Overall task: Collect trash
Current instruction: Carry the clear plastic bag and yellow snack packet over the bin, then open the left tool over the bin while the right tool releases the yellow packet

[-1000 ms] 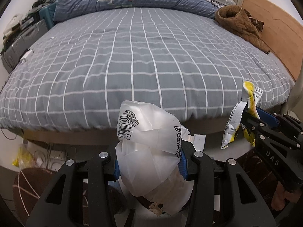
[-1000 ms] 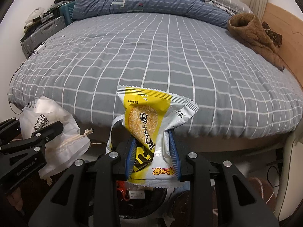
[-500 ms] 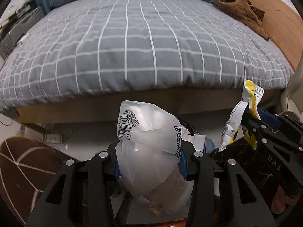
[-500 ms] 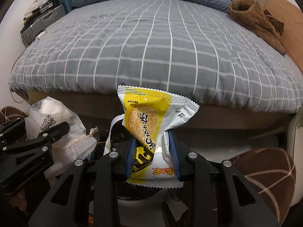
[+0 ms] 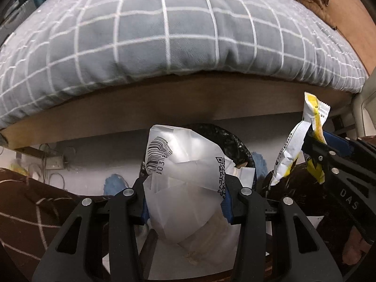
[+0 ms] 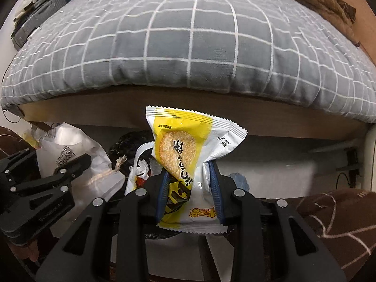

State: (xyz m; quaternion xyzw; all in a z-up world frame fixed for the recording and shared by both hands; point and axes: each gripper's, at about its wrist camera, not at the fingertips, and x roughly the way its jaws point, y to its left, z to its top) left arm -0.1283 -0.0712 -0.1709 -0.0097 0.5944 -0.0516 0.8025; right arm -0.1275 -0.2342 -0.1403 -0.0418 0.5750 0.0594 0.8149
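Both claws have sunk below the bed edge [image 5: 188,94]; left claw [image 5: 185,202] grips white bag [image 5: 188,188], right claw [image 6: 190,195] snack packet [image 6: 188,155]

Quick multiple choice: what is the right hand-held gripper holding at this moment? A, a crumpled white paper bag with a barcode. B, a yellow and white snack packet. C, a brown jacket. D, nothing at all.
B: in the right wrist view the right hand-held gripper has its blue pads pressed on a yellow and white snack packet, while the white paper bag sits in the left hand-held gripper.
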